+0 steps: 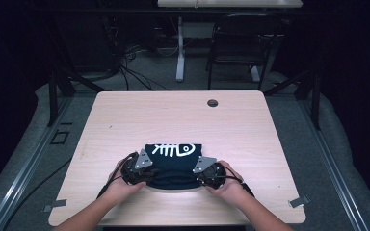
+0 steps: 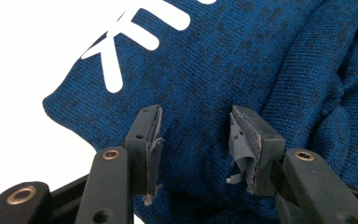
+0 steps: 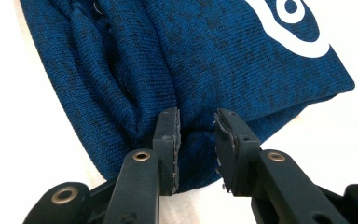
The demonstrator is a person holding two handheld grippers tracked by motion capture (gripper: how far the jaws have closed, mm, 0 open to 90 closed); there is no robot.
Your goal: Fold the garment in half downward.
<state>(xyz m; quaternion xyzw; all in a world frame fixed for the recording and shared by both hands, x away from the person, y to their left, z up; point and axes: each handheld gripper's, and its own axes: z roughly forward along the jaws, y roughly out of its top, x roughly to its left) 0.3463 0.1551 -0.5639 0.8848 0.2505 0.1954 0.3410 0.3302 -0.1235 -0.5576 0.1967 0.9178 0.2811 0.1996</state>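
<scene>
Your hands sit at the desk's (image 1: 125,115) near edge: left gripper (image 2: 196,135) fingers wide apart, right gripper (image 3: 196,140) narrowly parted, neither clamping (cloth between both); folded blue garment (image 1: 173,161) lies straight ahead, long axis crosswise.

A folded garment (image 1: 173,161) lies on the table (image 1: 125,120), near the front edge and about in the middle between left and right. The left gripper (image 1: 142,174) is at its front left corner, the right gripper (image 1: 203,174) at its front right corner. Behind the table stands a chair (image 1: 241,43).
</scene>
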